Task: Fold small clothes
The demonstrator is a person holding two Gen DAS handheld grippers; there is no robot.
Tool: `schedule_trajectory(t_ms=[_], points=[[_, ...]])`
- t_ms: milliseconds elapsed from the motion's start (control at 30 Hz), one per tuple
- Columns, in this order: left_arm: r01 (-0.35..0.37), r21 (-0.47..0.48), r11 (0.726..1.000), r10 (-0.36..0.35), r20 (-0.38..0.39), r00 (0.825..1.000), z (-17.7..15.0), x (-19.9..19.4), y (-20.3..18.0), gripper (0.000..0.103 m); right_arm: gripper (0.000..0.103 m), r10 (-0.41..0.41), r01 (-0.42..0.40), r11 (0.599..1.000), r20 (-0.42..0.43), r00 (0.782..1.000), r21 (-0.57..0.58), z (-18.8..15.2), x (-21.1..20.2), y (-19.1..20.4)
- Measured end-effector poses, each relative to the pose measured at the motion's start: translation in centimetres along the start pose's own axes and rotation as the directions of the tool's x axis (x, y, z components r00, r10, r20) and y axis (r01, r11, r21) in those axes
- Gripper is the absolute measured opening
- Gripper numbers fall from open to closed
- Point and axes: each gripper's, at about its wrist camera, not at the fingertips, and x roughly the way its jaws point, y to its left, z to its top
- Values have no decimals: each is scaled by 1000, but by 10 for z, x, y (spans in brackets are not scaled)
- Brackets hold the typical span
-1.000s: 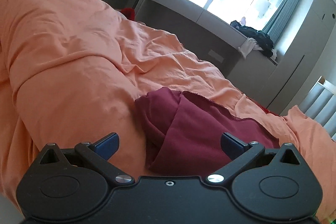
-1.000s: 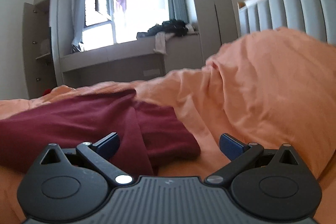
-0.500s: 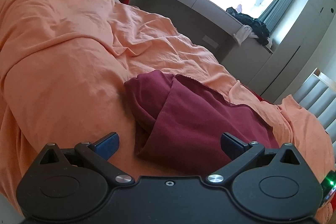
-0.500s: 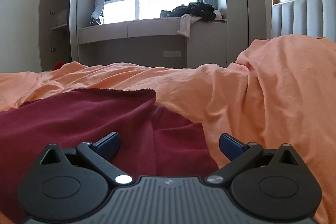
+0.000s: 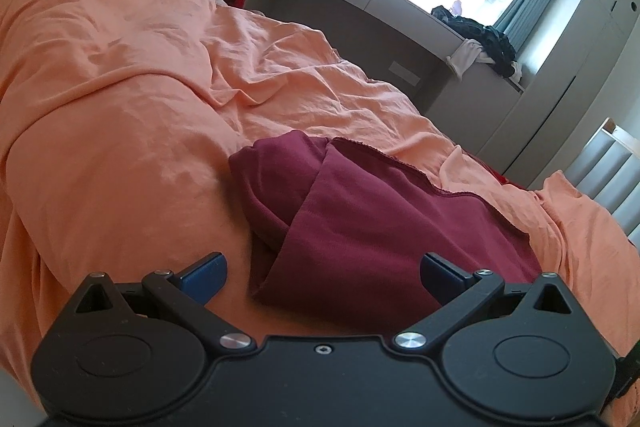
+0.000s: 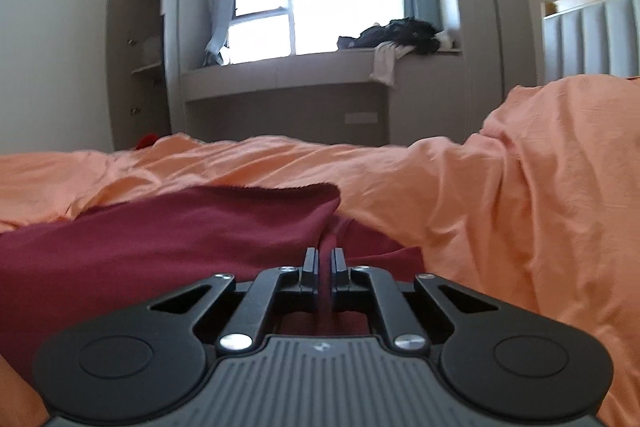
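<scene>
A dark red garment (image 5: 372,223) lies partly folded on the orange bedsheet (image 5: 120,131). My left gripper (image 5: 322,273) is open, with its blue fingertips apart over the garment's near left edge and nothing between them. In the right wrist view the same garment (image 6: 180,231) fills the lower left. My right gripper (image 6: 325,259) has its jaws nearly together just over the garment's right part. Whether any cloth is pinched between them is hidden.
The orange sheet bunches into a high mound at the left (image 5: 60,27) and another at the right (image 6: 560,155). A window ledge with a pile of dark clothes (image 6: 400,31) runs behind the bed. A grey padded headboard (image 6: 592,39) stands at the right.
My right gripper has closed from wide open to nearly shut over the garment. My left gripper has stayed open and drawn back slightly.
</scene>
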Motion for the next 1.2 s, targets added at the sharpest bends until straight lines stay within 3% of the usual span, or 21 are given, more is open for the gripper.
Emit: schedule_trajectory(t_ms=[367, 400, 533, 733, 900, 1100, 1200], points=[[-2, -2, 1000, 2, -8, 1000, 1, 1, 1, 102, 7, -33, 34, 999, -27, 999, 37, -7, -1, -6], [-1, -5, 1000, 1, -7, 1000, 1, 1, 0, 102, 12, -38, 38, 999, -25, 999, 34, -6, -1, -5], [14, -20, 1000, -14, -14, 1000, 0, 3, 2, 102, 60, -53, 53, 999, 25, 998, 4, -4, -14, 3], [85, -50, 995, -88, -52, 995, -3, 10, 1, 102, 92, -13, 20, 997, 100, 995, -68, 0, -32, 31], [87, -70, 994, -90, -52, 995, -4, 13, 1, 102, 102, 66, -52, 992, 120, 991, -113, -1, -37, 73], [101, -98, 990, -105, -44, 993, -4, 13, 5, 102, 103, 50, -38, 993, 109, 993, -113, -10, -21, 125], [119, -101, 988, -124, -48, 991, -5, 13, 4, 102, 103, 4, 6, 990, 76, 997, -142, -27, -8, 139]])
